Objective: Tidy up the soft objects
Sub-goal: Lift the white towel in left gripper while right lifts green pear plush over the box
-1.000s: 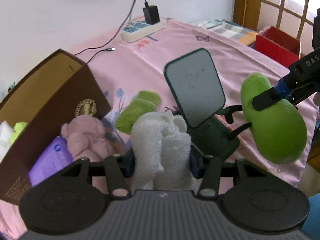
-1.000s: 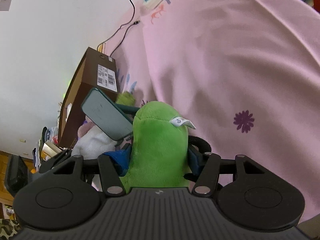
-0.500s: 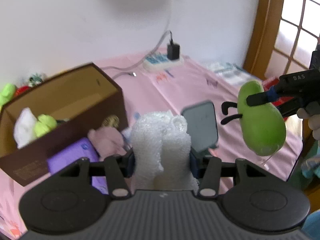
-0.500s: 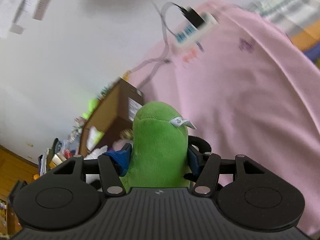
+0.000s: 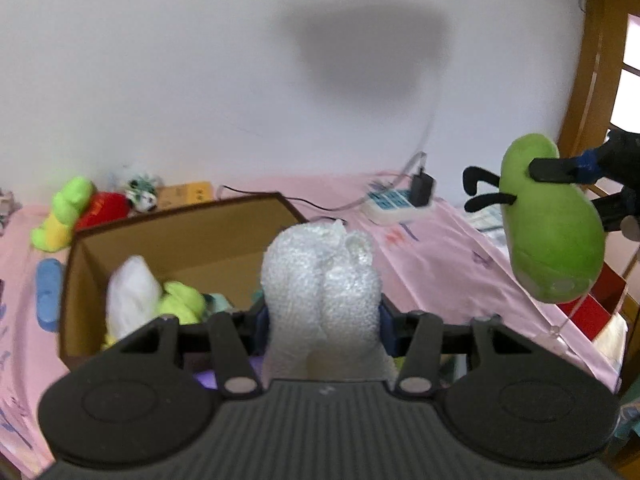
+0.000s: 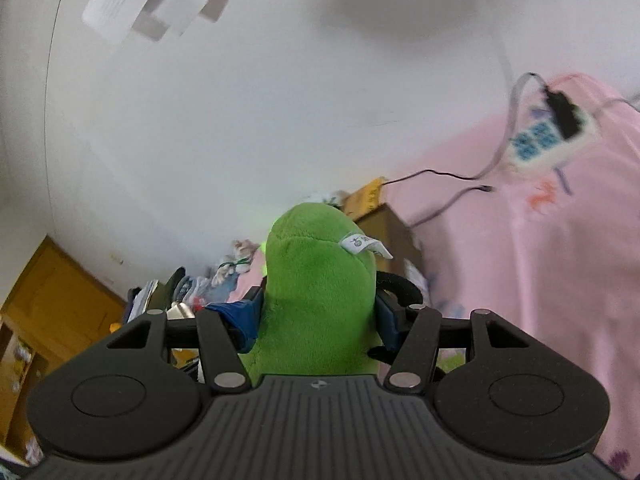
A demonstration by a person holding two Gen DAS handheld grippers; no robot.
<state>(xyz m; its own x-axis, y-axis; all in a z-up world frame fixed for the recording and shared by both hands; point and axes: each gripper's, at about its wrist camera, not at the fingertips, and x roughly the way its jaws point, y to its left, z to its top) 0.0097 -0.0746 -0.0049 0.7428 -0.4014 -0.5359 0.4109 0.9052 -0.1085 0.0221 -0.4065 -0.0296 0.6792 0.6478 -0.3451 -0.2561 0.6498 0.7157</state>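
Observation:
My left gripper (image 5: 322, 316) is shut on a white fluffy soft toy (image 5: 320, 284) and holds it in the air above the near side of an open brown cardboard box (image 5: 192, 236). The box holds a white soft item (image 5: 128, 300) and a yellow-green plush (image 5: 182, 304). My right gripper (image 6: 318, 312) is shut on a green bean-shaped plush (image 6: 320, 300) with a white tag. In the left wrist view this green plush (image 5: 552, 236) hangs in the air at the right, well above the pink bedsheet (image 5: 432, 264).
A white power strip (image 5: 394, 202) with a black charger and cables lies at the back near the wall; it also shows in the right wrist view (image 6: 548, 140). Green and red plush toys (image 5: 80, 208) lie behind the box. A red box (image 5: 596, 304) stands at right.
Both grippers have risen and tilted upward with their toys. The box interior has come into view; the mirror stand and pink plush have dropped out of sight.

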